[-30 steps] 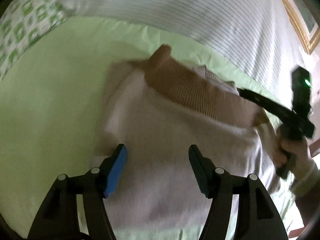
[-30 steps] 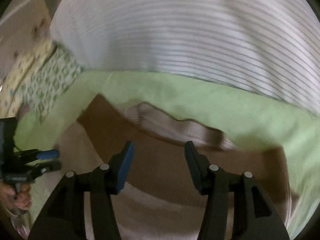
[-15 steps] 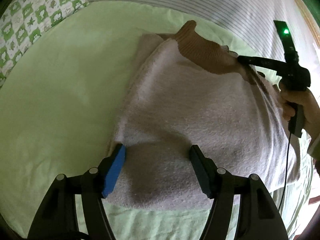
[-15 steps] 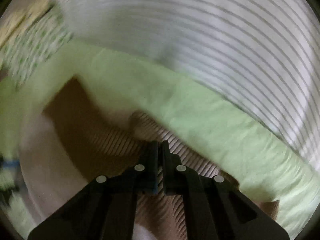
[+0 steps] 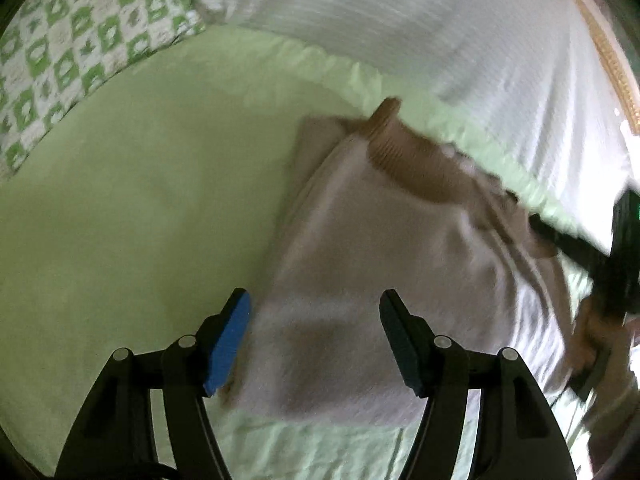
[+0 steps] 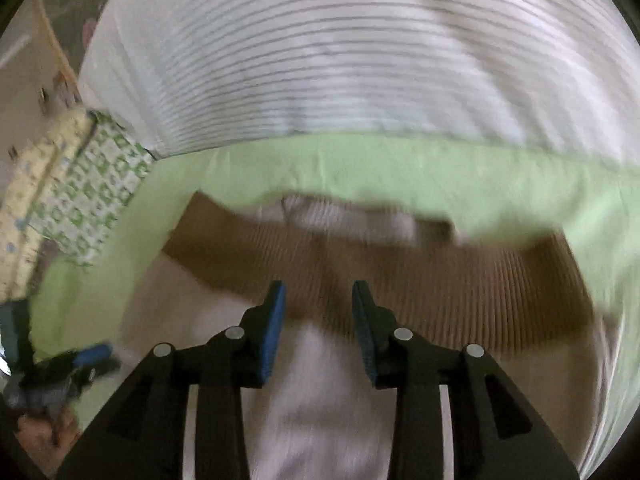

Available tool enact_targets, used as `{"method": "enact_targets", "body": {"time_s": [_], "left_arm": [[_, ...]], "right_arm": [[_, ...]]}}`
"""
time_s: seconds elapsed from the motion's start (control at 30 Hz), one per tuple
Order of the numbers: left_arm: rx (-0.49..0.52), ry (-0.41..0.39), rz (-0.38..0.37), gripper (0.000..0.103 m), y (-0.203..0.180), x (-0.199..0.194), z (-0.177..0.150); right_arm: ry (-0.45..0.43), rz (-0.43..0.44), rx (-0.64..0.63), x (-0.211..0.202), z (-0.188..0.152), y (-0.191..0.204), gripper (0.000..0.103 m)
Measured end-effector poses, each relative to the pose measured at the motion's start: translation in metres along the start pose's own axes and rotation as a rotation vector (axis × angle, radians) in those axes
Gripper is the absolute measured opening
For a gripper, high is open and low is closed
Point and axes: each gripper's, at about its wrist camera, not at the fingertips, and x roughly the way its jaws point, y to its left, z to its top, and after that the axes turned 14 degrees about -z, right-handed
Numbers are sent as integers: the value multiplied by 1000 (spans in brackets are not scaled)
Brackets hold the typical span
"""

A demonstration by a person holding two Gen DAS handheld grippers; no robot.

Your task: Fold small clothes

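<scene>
A small pale pink garment (image 5: 400, 280) lay folded on a light green sheet (image 5: 140, 220) spread over a bed. Its brown ribbed band (image 5: 416, 160) ran along the far edge, close to where the green sheet met a white striped cover (image 5: 400, 40). A green-and-white patterned cloth (image 5: 80, 40) sat at the far left corner of the bed, well apart from the garment.

The left gripper (image 5: 314, 336) was at the garment's near left corner with its jaws wide apart. Its blue left pad (image 5: 228, 344) stood just beside the garment's left edge, over the green sheet, and the right pad was over the pink fabric. Nothing was pinched between them; whether the pads touched the cloth could not be told.

The right gripper (image 6: 318, 320) was at the far side of the garment, pointing toward the ribbed band (image 6: 360, 272). Its jaws were opening, with a moderate gap between the 2 blue pads. Pink fabric and the brown band showed through that gap, but the pads did not press on either. In the left wrist view the right gripper (image 5: 560, 236) appeared as a dark blurred shape at the garment's right end, with the person's hand (image 5: 592, 332) below it. In the right wrist view the left gripper (image 6: 88, 356) showed small and blurred at the lower left, beside the garment.
</scene>
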Motion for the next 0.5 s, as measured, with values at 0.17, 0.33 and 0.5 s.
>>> {"method": "enact_targets", "body": {"time_s": [0.17,0.33,0.5], "left_arm": [[75,49,198,69,-2,39,24],[-1,68,211,74,29,44,29],[-68,50,191,74,36,22,24]], "right_arm": [[113,-126,36,5,-45,-42,36],[85,-275,252,-7,-62,-130,0],[15,-322,333,-38,-60,-152,4]]}}
